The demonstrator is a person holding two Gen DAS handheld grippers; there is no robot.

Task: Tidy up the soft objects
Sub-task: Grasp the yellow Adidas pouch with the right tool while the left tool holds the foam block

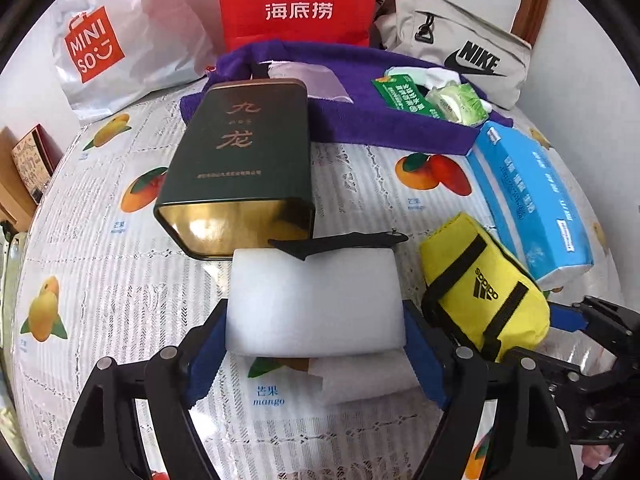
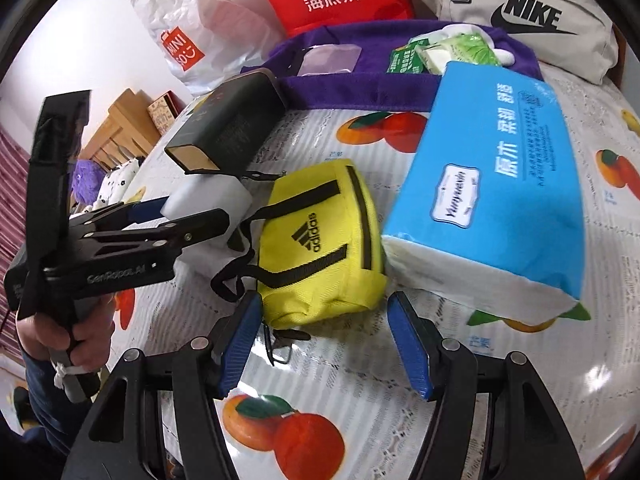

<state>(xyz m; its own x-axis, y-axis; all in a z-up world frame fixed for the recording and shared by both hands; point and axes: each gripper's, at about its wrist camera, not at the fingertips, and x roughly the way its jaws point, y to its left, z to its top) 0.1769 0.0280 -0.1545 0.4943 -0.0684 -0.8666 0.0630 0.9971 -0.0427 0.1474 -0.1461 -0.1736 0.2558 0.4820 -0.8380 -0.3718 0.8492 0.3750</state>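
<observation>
1. Your left gripper (image 1: 316,344) grasps a white foam block (image 1: 314,300); both blue pads (image 1: 206,360) press on its sides, and the block sits low over the fruit-print tablecloth (image 1: 120,300).
2. Just beyond the foam block, a dark green tin (image 1: 236,160) lies on its side, its open gold mouth facing the block. A black strap (image 1: 340,242) crosses the block's far edge.
3. Just right of the foam block lies a yellow Adidas pouch (image 2: 320,240), resting on the cloth.
4. Your right gripper (image 2: 324,344) has its fingers released, one on either side of the pouch's near end (neither pad presses on it, though the left one is very close).
5. Right of the pouch, farther from the foam block, lies a blue tissue pack (image 2: 488,184), one corner touching the pouch.
6. Behind the tin, farther from the block, a purple cloth bag (image 1: 352,120) holds a green packet (image 1: 400,96) and a small tissue pack (image 1: 456,104).
7. Farthest from the block, along the wall, stand a white Miniso bag (image 1: 108,48), a red paper bag (image 1: 300,0) and a grey Nike bag (image 1: 460,44).
8. In the right wrist view, your hand (image 2: 68,336) grips the left gripper's handle.
</observation>
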